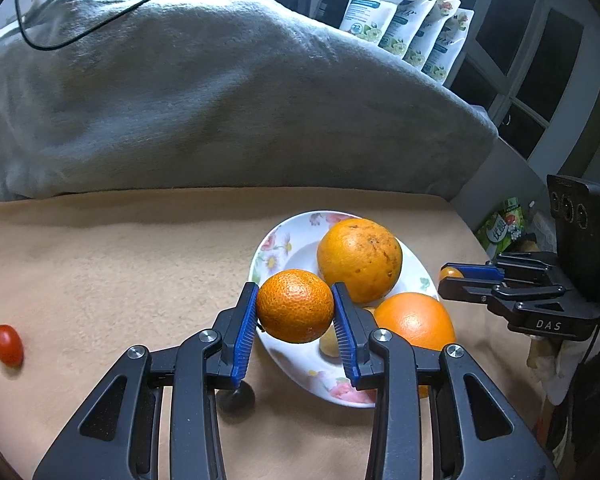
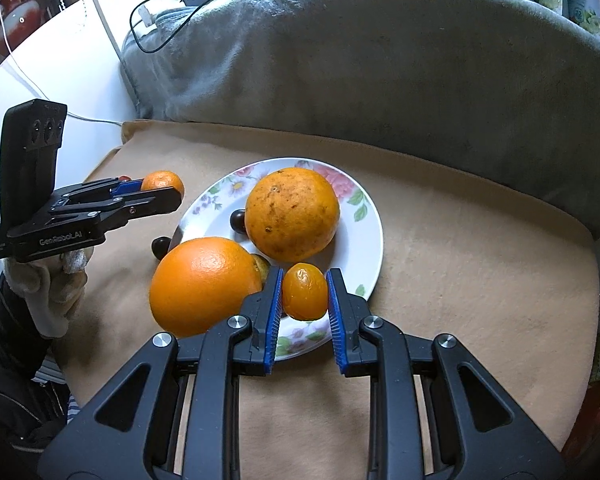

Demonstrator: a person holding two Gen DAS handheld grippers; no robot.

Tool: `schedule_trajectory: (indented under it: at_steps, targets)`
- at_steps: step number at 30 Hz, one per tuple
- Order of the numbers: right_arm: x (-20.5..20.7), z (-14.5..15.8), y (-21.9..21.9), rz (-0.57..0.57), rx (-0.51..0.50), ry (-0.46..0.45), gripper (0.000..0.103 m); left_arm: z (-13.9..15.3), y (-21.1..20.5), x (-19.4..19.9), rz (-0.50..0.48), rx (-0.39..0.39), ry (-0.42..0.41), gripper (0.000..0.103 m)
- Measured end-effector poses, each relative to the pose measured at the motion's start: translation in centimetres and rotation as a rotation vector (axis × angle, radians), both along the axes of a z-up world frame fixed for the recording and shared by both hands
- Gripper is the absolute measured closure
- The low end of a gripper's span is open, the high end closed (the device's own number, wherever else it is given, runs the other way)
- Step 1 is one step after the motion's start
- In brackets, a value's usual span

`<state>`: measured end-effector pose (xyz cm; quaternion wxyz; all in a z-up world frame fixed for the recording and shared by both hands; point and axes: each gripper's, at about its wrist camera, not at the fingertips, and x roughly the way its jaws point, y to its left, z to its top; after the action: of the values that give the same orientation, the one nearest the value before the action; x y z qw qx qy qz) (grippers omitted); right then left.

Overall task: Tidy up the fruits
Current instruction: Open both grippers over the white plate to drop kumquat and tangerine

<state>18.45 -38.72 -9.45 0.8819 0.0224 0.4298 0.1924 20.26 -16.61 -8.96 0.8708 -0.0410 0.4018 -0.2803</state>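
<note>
My left gripper is shut on a mandarin and holds it over the left rim of a flowered white plate. The plate carries a large dull orange, a bright orange and a small yellowish fruit. My right gripper is shut on a kumquat above the plate's near edge. In the right wrist view the big orange and bright orange lie on the plate, with a dark grape on it and another just off its left rim. The left gripper shows there holding its mandarin.
A cherry tomato lies on the tan cloth far left. A grey blanket rises behind the cloth, with a black cable across it. Wipe packs stand at the back right. A gloved hand holds the left gripper.
</note>
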Motion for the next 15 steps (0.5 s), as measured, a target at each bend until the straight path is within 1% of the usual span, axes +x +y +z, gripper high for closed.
schedule_trajectory:
  at_steps: [4,5,6,7,8,9,10,11,12,13,15]
  targets:
    - [-0.01,-0.03,0.21,0.012,0.003,-0.007,0.080,0.09,-0.42,0.05,-0.010,0.002,-0.005,0.068]
    - [-0.01,-0.02,0.27,0.012,0.000,-0.010,0.080,0.11,-0.48,0.04,-0.012,0.001,-0.007,0.066]
    - [0.01,-0.02,0.32,0.014,-0.001,-0.011,0.080,0.18,-0.55,0.01,-0.014,-0.001,-0.010,0.060]
    - [0.04,-0.03,0.36,0.015,-0.003,-0.012,0.079,0.30,-0.67,-0.01,-0.016,-0.004,-0.014,0.056]
    - [0.00,-0.01,0.40,0.015,-0.008,-0.016,0.072,0.41,-0.71,-0.05,-0.017,-0.007,-0.017,0.050]
    - [-0.04,0.07,0.40,0.015,-0.010,-0.021,0.066,0.54,-0.79,-0.07,-0.019,-0.009,-0.022,0.047]
    - [-0.14,0.14,0.39,0.013,-0.012,-0.029,0.051,0.66,-0.83,-0.09,-0.020,-0.009,-0.026,0.047]
    - [-0.27,0.28,0.37,0.010,-0.014,-0.040,0.041,0.76,-0.86,-0.13,-0.019,-0.007,-0.029,0.045]
    - [-0.40,0.44,0.37,0.010,-0.014,-0.049,0.039,0.84,-0.85,-0.16,-0.018,-0.006,-0.032,0.040]
    - [-0.45,0.54,0.34,0.012,-0.015,-0.052,0.038,0.89,-0.82,-0.18,-0.016,-0.005,-0.034,0.037]
    - [-0.62,0.68,0.31,0.009,-0.022,-0.057,0.034,0.96,-0.73,-0.19,-0.011,-0.009,-0.032,0.033]
